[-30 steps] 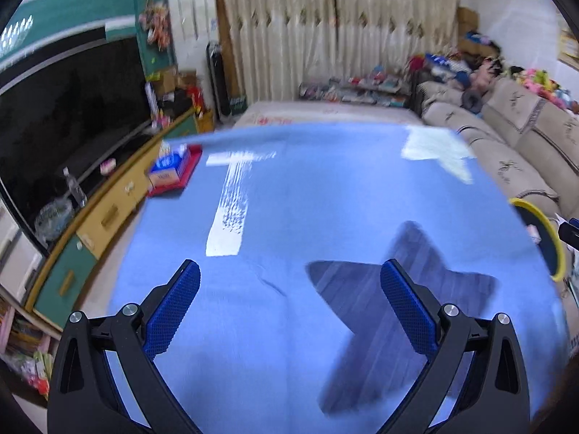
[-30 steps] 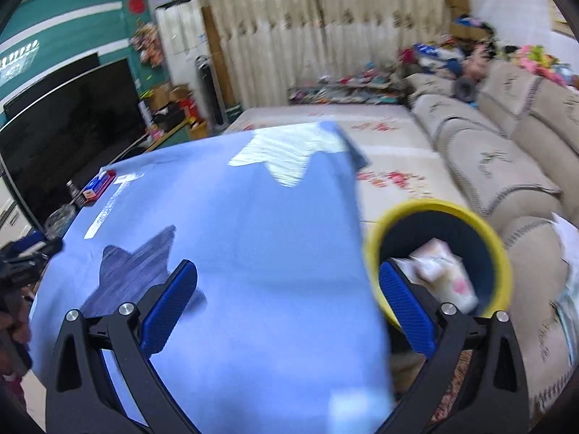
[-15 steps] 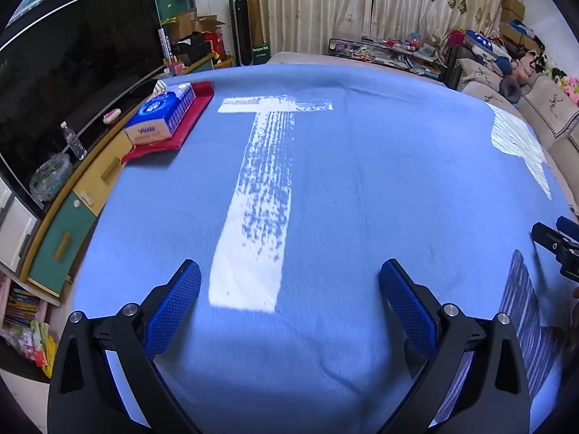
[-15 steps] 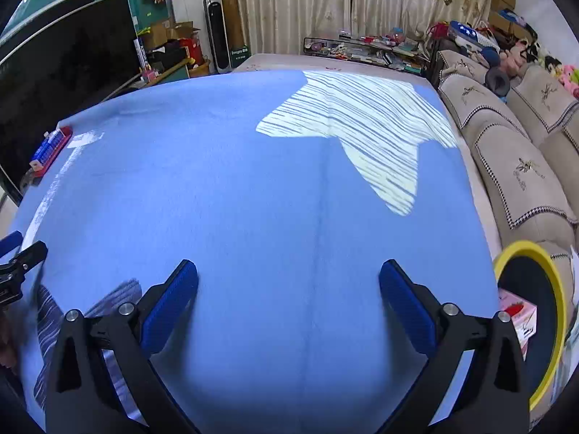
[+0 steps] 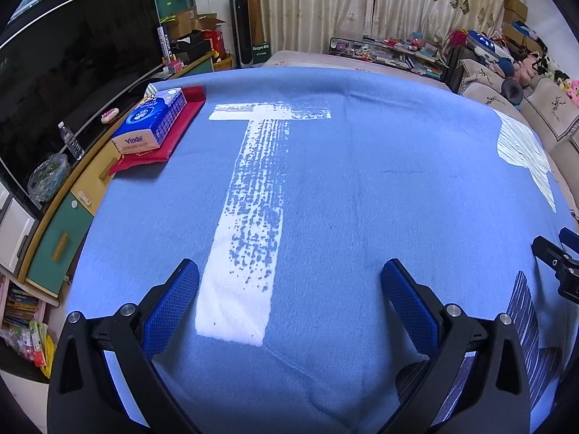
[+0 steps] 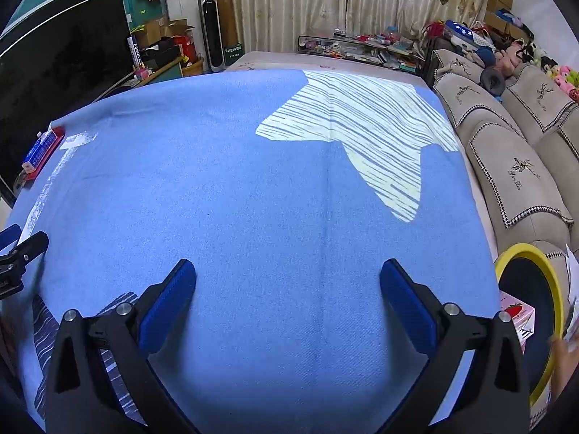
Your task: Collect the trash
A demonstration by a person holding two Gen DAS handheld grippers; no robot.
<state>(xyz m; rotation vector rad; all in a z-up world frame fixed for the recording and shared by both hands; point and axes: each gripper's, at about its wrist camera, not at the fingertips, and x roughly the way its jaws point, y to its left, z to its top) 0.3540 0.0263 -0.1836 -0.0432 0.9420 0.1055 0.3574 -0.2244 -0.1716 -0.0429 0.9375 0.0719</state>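
In the left wrist view, the left gripper hangs over a blue cloth with its blue-padded fingers spread wide and nothing between them. Right under the gap lies a white T-shaped mark printed on the cloth, its foot between the fingertips. At the far left corner of the cloth a tissue pack rests on a red mat. A pale striped patch shows at the right edge, and a dark striped patch sits near the right finger. The tip of the right gripper pokes in from the right side. Beyond the cloth's left edge runs a low cabinet with a water bottle on it, under a large dark television. Curtains, a tower fan and a cluttered low shelf fill the back of the room.

In the right wrist view, the right gripper also has its fingers wide apart and empty above the same blue cloth. The pale striped patch lies ahead, to the right of centre. Off the cloth's right edge stands a bin with a yellow rim, and a pink strawberry carton lies in it, partly hidden by the right finger. A sofa with embroidered covers runs along the right, stuffed toys piled behind it. The left gripper shows at the left edge.
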